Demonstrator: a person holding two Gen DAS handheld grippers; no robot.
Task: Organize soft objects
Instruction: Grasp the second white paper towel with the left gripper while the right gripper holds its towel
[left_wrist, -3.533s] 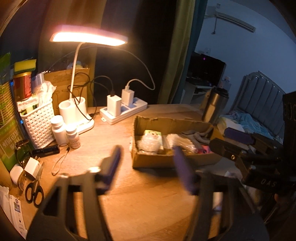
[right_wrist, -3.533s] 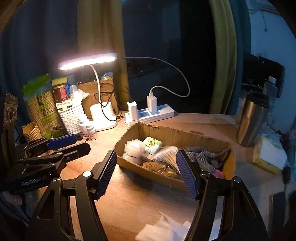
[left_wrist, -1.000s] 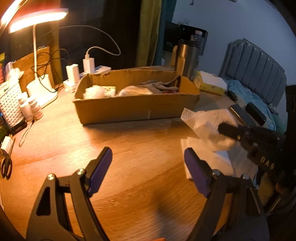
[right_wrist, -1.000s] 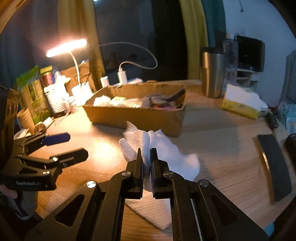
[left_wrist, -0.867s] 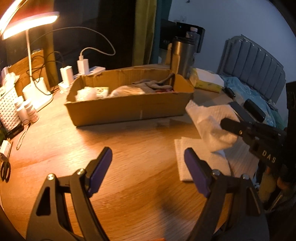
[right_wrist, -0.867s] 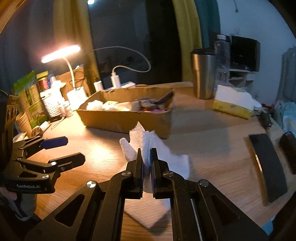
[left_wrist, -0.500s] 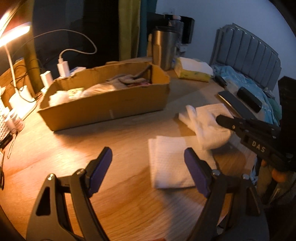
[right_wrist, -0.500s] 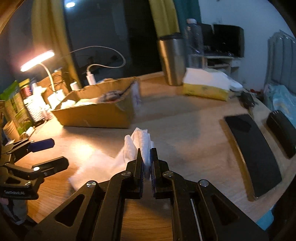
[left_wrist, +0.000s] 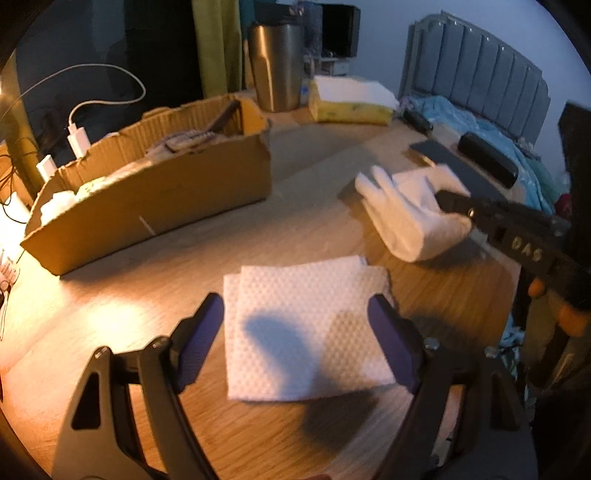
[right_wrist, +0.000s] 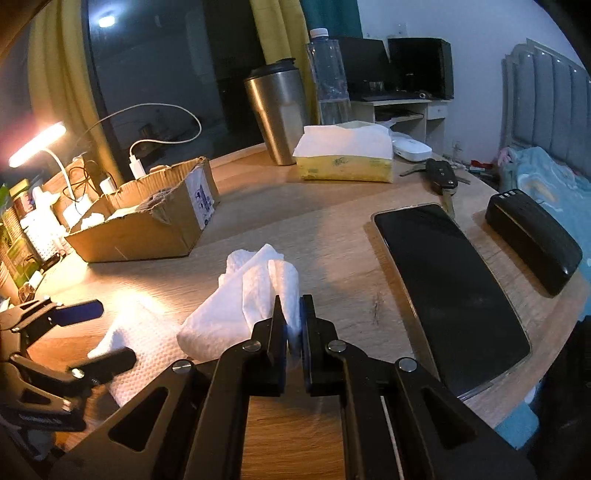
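Observation:
My right gripper (right_wrist: 291, 314) is shut on a crumpled white paper towel (right_wrist: 243, 299), which rests low on the wooden table; it also shows in the left wrist view (left_wrist: 410, 218), with the right gripper (left_wrist: 454, 199) on it. A flat folded white paper towel (left_wrist: 306, 325) lies on the table right in front of my left gripper (left_wrist: 299, 325), which is open and empty with a finger on either side of it. In the right wrist view the flat towel (right_wrist: 144, 343) lies beside the left gripper (right_wrist: 92, 332).
A cardboard box (left_wrist: 159, 192) of soft items stands at the left. A steel tumbler (right_wrist: 277, 114), a yellow tissue pack (right_wrist: 345, 155), a phone (right_wrist: 450, 288), a black case (right_wrist: 532, 243) and keys (right_wrist: 441, 175) sit at the right. The table edge (right_wrist: 535, 387) is close on the right.
My right gripper has carried the crumpled towel right and down onto the table. My left gripper has moved forward over the flat folded towel.

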